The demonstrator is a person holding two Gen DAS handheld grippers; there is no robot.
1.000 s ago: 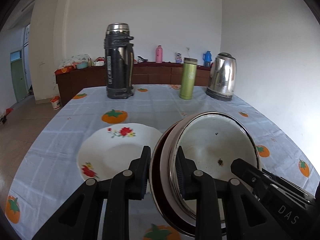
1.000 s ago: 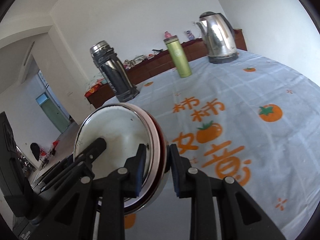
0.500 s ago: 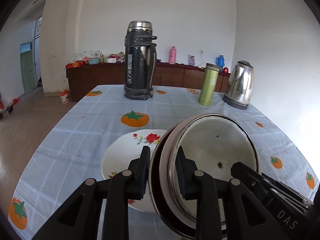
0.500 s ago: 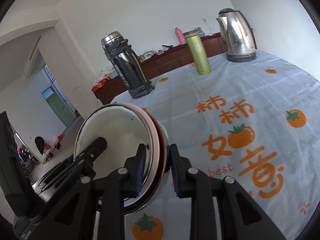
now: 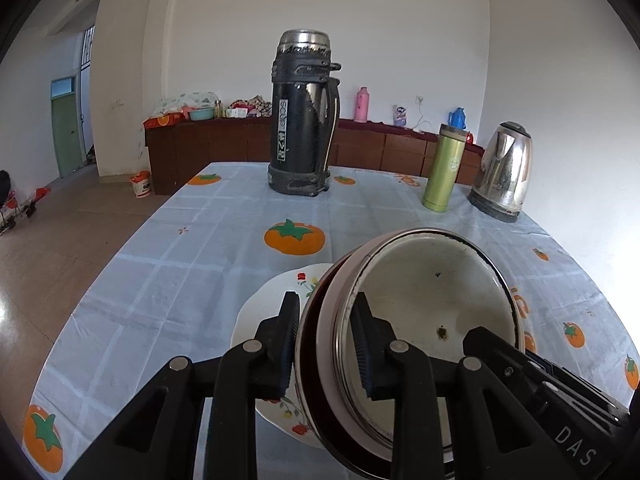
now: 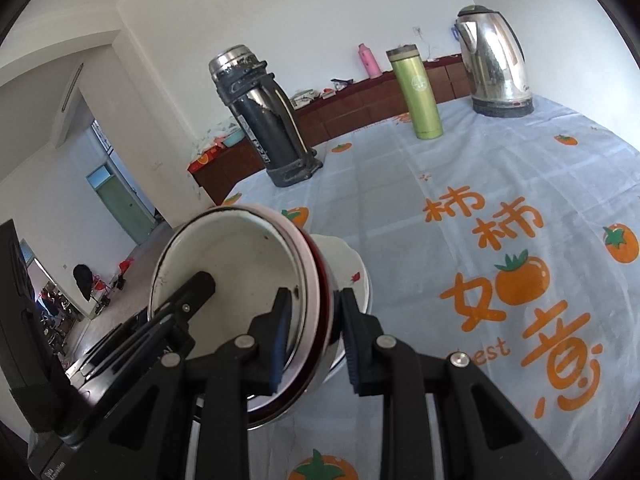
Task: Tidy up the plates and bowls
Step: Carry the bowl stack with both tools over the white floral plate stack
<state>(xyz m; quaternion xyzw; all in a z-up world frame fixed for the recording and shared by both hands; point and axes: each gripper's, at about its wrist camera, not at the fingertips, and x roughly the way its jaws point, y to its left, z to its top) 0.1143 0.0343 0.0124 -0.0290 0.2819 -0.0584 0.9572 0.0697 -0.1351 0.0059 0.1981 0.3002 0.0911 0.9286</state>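
Above the near half of the table, a nested stack of bowls is held on edge between two sets of tongs. Left wrist view: the left gripper clamps the stack's rim at about 8 o'clock, one pad on the dark red outer wall, the other inside the white enamel bowl. The right gripper enters from 4 o'clock, its visible finger lying inside the bowl. Right wrist view: the right gripper pinches the stack at its 5 o'clock rim, one pad inside, one outside; both tongs are thus closed on the bowls. A floral plate lies flat on the cloth directly behind and below the stack, partly hidden by it; in the right view it shows at 3 o'clock of the stack. Farther back stand a black thermos at 12 o'clock, a green tumbler at 1 o'clock, and a steel kettle at 2 o'clock. The tablecloth carries orange persimmon prints.
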